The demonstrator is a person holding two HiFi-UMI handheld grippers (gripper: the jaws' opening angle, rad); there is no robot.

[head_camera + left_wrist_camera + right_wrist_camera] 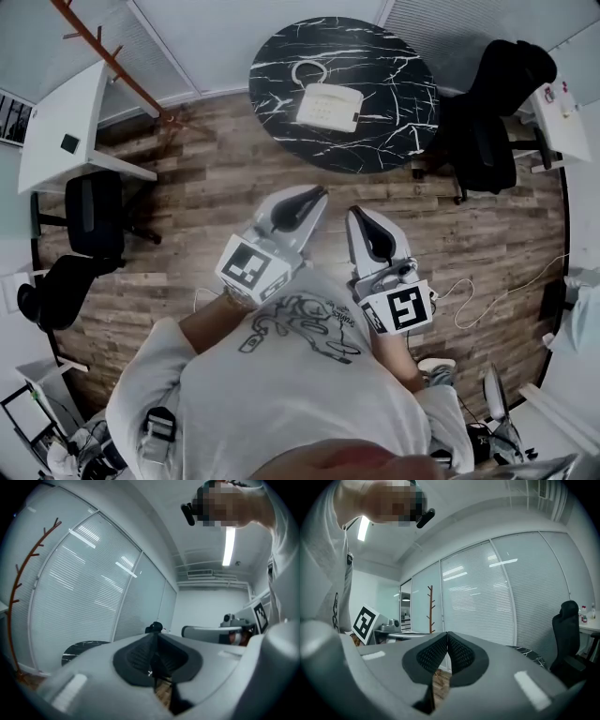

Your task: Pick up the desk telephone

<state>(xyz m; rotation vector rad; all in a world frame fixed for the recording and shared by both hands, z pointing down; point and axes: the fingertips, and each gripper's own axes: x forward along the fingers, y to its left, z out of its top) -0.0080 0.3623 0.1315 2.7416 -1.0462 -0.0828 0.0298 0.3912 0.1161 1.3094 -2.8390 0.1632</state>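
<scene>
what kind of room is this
Most likely an office: a desk telephone on a round dark marbled table, black office chairs beside white desks, and glass walls with blinds.

Your desk telephone (329, 105) is a pale cream set, low and boxy, lying flat on the round black counter (398, 141) with its white marble veins. In the head view it sits close to the middle of the top, a touch to the left. It lies slightly askew, with its long side running across the picture and dipping a little toward the right. You can make out a faint grid of small keys on its upper face, but the set is too small to tell whether the handset rests in its cradle. Its pale cord (309, 71) curls in a loop on the counter just beyond the set's far left corner.
</scene>
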